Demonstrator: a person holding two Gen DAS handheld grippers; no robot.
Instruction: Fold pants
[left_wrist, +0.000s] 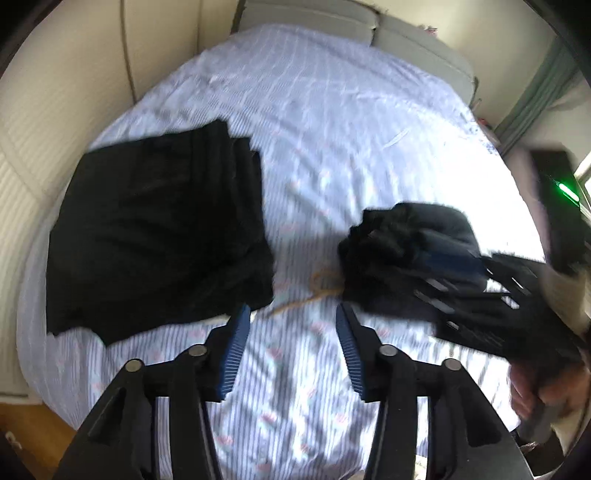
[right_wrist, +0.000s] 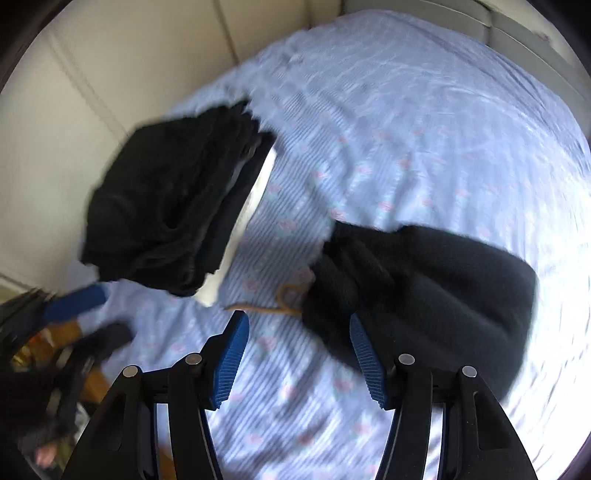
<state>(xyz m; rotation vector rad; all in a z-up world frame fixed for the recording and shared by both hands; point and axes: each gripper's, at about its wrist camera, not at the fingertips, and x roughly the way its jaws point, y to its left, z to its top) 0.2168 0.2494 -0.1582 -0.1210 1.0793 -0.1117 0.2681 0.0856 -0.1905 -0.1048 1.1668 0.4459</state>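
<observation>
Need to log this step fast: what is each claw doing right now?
Left claw: open, empty, above the bedsheet.
Right claw: open, holding nothing, beside the crumpled dark pants.

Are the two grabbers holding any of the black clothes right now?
No. The left gripper and the right gripper both stand open over the striped bedsheet, with nothing between their pads. The folded black pants and the crumpled dark pile lie loose.

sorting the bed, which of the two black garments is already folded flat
The left garment, a flat squared stack near the wall. The right one is a rumpled heap beside the brown hanger.
</observation>
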